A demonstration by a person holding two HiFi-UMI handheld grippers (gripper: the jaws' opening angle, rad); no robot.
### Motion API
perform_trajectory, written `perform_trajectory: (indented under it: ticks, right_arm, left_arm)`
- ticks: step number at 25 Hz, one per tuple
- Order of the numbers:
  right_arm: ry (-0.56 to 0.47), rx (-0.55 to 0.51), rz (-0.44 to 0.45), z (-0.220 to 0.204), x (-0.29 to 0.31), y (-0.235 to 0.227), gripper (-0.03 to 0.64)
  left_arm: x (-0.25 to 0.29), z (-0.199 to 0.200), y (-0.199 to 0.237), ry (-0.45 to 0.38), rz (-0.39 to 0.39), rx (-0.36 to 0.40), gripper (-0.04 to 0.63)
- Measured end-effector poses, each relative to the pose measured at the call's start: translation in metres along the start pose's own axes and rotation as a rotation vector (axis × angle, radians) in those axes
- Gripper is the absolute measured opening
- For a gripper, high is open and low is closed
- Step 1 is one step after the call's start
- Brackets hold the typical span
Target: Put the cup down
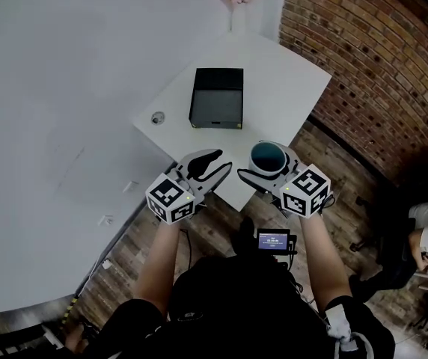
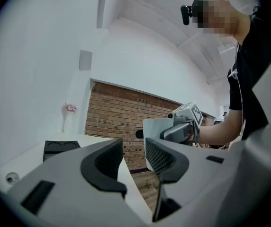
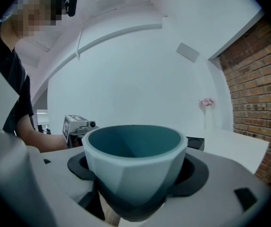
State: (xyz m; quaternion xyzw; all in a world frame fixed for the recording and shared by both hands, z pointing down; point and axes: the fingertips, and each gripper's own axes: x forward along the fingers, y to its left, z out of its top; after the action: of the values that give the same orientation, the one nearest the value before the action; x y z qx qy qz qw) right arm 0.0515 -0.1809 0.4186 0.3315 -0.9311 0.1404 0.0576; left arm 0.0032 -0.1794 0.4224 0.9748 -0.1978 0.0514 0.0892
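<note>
Jaws of the right gripper (image 1: pixel 269 167) were closed on the cup (image 1: pixel 268 157), one jaw on each side of its lower wall. The grip was set low and from the sides, presumably so that the teal mouth was kept upright and the base could meet a surface first. The cup was carried in the air about over the near edge of the tabletop (image 1: pixel 281 81), resting on nothing. How high above it could not be told.

Jaws of the left gripper (image 1: pixel 215 163) were held slightly apart, and nothing was seen between them. That gripper was kept just left of the cup and level with it. It was judged to be idle, since no part in the set-down was called for.

Bare tabletop lay between the cup and the box (image 1: pixel 217 97) farther in, which would serve as a landing place. A vase (image 1: pixel 236 6) stood at the far corner and a small round fitting (image 1: pixel 158 118) at the left edge, both well apart from the cup. The set-down was judged not yet begun.
</note>
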Motion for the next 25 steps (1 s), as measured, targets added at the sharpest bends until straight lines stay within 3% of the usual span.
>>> perform_trajectory:
  ticks: [9, 25]
  right_arm:
    - [0.003, -0.007, 0.061, 0.016, 0.014, -0.05, 0.403]
    - [0.009, 0.009, 0.074, 0.015, 0.027, -0.057, 0.403]
  left_arm:
    - [0.045, 0.015, 0.031, -0.013, 0.043, -0.006, 0.143]
    - [0.05, 0.012, 0.043, 0.005, 0.032, -0.021, 0.143]
